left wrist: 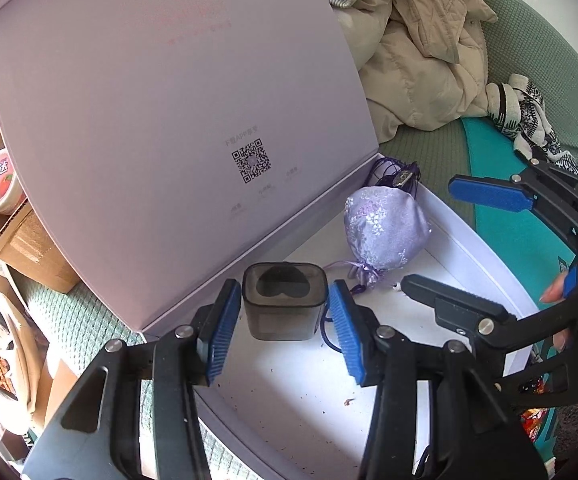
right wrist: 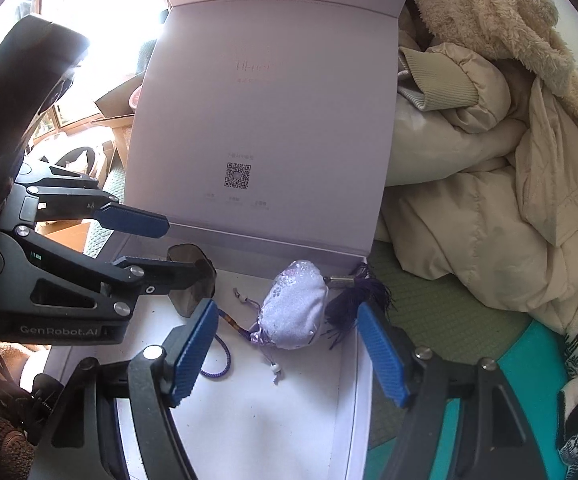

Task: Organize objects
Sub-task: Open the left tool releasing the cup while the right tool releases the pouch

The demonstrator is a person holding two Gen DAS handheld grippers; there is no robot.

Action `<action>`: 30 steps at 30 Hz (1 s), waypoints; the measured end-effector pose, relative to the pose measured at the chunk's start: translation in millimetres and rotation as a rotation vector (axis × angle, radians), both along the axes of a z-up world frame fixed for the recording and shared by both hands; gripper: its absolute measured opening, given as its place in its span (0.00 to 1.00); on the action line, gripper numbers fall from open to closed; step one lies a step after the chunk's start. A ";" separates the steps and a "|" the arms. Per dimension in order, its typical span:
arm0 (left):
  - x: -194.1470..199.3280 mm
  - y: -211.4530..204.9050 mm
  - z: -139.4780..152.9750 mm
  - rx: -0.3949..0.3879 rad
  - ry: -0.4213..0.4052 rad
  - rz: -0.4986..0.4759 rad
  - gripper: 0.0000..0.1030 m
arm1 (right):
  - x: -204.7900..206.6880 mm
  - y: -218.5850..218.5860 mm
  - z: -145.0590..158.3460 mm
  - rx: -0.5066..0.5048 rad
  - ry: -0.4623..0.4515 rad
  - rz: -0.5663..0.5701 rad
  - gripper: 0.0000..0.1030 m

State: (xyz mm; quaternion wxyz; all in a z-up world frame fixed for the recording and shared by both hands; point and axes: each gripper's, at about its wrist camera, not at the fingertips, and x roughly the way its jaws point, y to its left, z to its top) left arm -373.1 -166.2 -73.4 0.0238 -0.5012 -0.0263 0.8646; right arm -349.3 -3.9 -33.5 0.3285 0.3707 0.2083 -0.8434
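Observation:
A white gift box (left wrist: 289,392) lies open with its pale lilac lid (left wrist: 169,100) standing up behind it. My left gripper (left wrist: 285,284) is shut on a smoky grey square container (left wrist: 283,304), one blue pad against each side, just above the box floor near the lid hinge. A lavender brocade pouch (left wrist: 385,232) lies further back in the box, beside a dark purple tassel (left wrist: 393,176). In the right wrist view my right gripper (right wrist: 285,308) stands open over the box (right wrist: 269,420), its pads apart from the pouch (right wrist: 297,308) just ahead. The left gripper (right wrist: 187,246) and container (right wrist: 193,280) show at left.
A beige padded jacket (right wrist: 489,200) is heaped right of the lid. Black-and-white patterned cloth (left wrist: 529,120) and a teal mat (left wrist: 509,220) lie right of the box. Cardboard boxes (left wrist: 29,248) and a red-labelled tub (left wrist: 1,184) crowd the left. A blue cord loop (right wrist: 221,364) lies on the box floor.

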 end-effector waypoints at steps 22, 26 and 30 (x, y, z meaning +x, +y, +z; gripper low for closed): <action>62.0 -6.2 86.4 -0.032 0.108 0.034 0.47 | 36.9 16.4 70.1 -0.058 0.108 -0.025 0.71; 74.6 -3.6 101.6 -0.035 0.128 0.040 0.50 | 48.3 22.5 82.8 -0.070 0.129 -0.030 0.71; 87.3 1.8 114.5 -0.043 0.149 0.042 0.52 | 61.0 29.6 93.3 -0.077 0.151 -0.047 0.71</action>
